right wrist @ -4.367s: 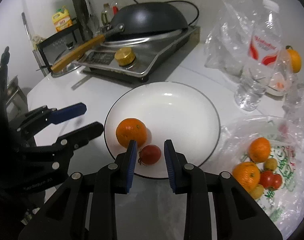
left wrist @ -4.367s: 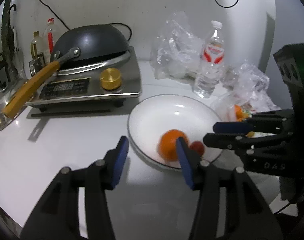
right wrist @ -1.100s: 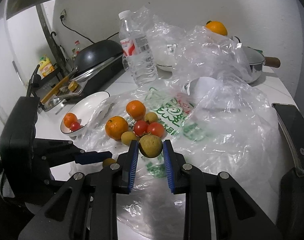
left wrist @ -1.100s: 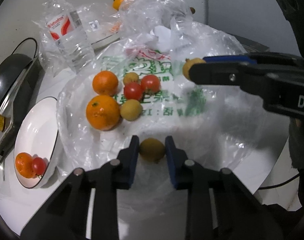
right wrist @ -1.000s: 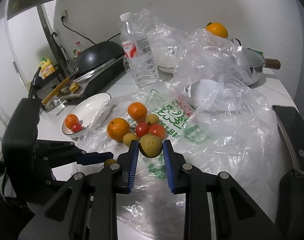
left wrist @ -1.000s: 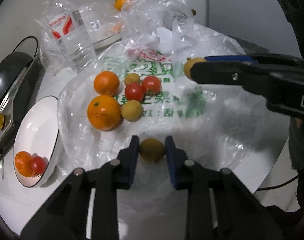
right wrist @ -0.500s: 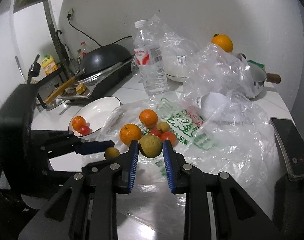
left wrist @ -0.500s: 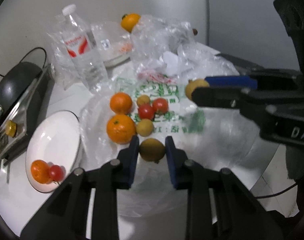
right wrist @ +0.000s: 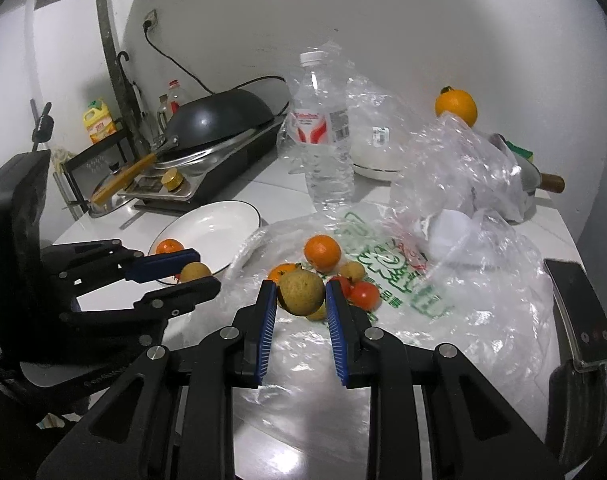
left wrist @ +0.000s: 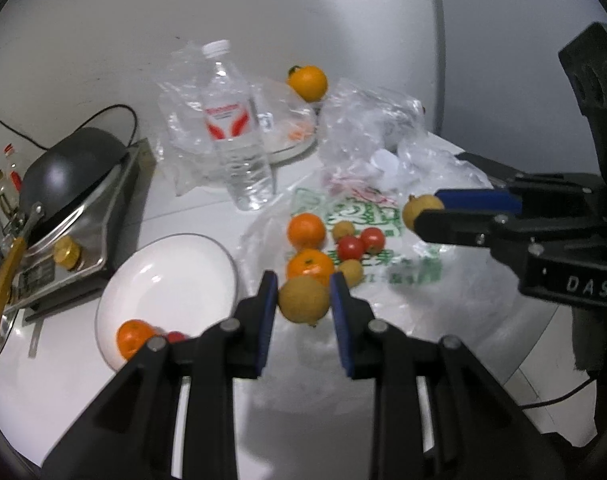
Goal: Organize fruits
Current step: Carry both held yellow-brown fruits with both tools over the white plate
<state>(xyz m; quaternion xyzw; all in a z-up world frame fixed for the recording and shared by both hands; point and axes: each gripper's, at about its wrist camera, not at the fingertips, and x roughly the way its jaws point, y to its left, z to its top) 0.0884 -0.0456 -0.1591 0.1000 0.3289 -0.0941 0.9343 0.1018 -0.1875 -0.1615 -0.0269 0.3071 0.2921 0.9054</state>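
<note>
Clearly, each gripper carries one yellowish-brown fruit above the counter (left wrist: 175, 216). The left gripper (left wrist: 304, 300) has its blue-padded fingers closed against the sides of the left fruit (left wrist: 303, 300), held up near the white plate (right wrist: 223, 224). The right gripper (right wrist: 300, 294) has its fingers closed the same way on the right fruit (right wrist: 299, 292), raised over the clear plastic bag (right wrist: 443, 304) spread on the counter. On that bag lie two oranges (left wrist: 306, 231), two red tomatoes (left wrist: 361, 243) and smaller yellow fruits (left wrist: 350, 271) in a loose cluster. The plate, just beside the bag, holds one orange (left wrist: 133, 338) and a small tomato (left wrist: 175, 336) touching it. Behind stand a water bottle (right wrist: 323, 140), a dark wok (right wrist: 219, 116) on a cooktop (right wrist: 207, 172), and another orange (right wrist: 455, 108) atop crumpled plastic.
</note>
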